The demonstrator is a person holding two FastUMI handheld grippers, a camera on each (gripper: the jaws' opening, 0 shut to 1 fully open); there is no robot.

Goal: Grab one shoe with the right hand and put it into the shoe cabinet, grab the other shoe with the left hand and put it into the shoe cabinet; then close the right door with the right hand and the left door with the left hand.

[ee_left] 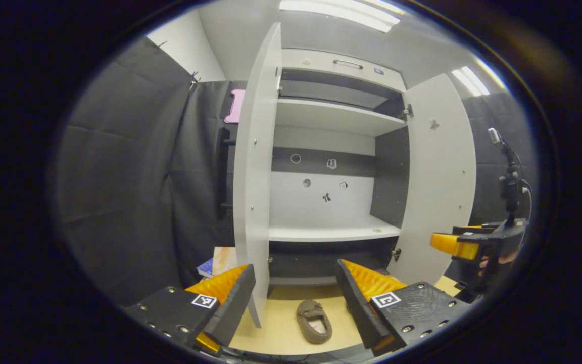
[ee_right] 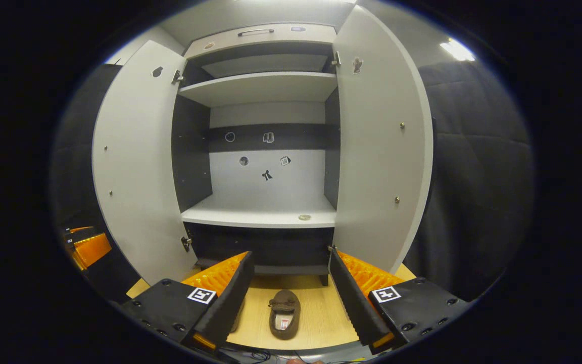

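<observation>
Shoe on floor before open shoe cabinet — right gripper above it, spread; left gripper spread too.

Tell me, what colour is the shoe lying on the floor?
The shoe is brown; the right gripper view shows it best.

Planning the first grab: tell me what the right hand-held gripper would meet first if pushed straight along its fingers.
Probably nothing before the cabinet. The open right hand-held gripper points into its open front, toward the bare middle shelf. The shoe lies on the floor below that line, between the fingers. Depth is uncertain.
</observation>
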